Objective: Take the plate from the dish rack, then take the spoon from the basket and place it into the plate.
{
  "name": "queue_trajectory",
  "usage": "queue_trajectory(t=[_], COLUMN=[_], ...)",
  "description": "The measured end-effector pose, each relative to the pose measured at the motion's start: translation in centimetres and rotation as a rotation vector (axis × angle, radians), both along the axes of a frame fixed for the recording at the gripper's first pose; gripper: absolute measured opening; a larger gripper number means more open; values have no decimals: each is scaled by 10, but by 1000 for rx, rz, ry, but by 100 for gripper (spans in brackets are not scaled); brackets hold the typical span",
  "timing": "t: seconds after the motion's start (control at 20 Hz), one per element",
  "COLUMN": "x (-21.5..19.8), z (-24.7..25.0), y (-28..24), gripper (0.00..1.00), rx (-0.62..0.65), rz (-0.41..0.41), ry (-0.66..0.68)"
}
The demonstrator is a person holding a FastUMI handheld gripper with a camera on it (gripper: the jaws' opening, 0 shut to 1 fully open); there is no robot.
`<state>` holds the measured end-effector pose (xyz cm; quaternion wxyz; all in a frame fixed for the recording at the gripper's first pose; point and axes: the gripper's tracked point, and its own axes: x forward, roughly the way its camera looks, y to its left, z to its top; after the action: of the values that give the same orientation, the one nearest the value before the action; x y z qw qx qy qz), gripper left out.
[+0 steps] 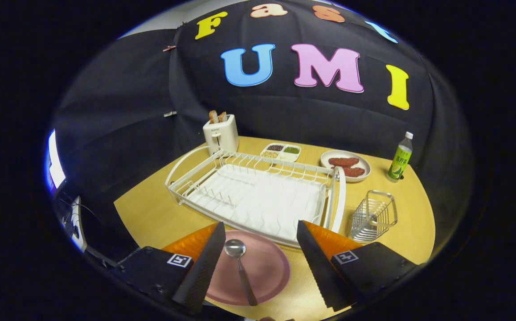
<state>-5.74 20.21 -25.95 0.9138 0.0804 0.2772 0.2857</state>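
- Two fingers of the hand-held gripper (258,263) stand wide apart and hold nothing; they hover over the near edge of the table (151,214).
- The plate (262,272), pink and round, lies flat on the table between the fingers, just in front of the rack (258,196).
- The spoon (239,267) lies in the plate, its bowl toward the rack and its handle running back toward the gripper, closer to the left finger than to the right.
- The rack is white wire with a white tray under it, and its slots hold no dishes.
- The basket (374,216), a small wire one, stands on the table just right of the rack and ahead of the right finger.
- A toaster (220,133) with slices of bread sticking up sits beyond the rack's far left corner.
- A divided dish (281,152) with small portions of food sits behind the rack, and next to it a white dish (346,166) with brownish pieces of food.
- A bottle (401,157) with a green label and white cap stands upright at the far right of the table, well apart from the basket.
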Motion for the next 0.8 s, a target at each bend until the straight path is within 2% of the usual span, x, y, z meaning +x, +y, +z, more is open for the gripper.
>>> queue_trajectory(t=[0.4,0.65,0.8], x=[46,53,51], z=[148,200,211], y=[-69,-95,-107], gripper=[99,98,98], rx=[50,95,87], rz=[-178,-248,-275], ry=[-255,-309,-344])
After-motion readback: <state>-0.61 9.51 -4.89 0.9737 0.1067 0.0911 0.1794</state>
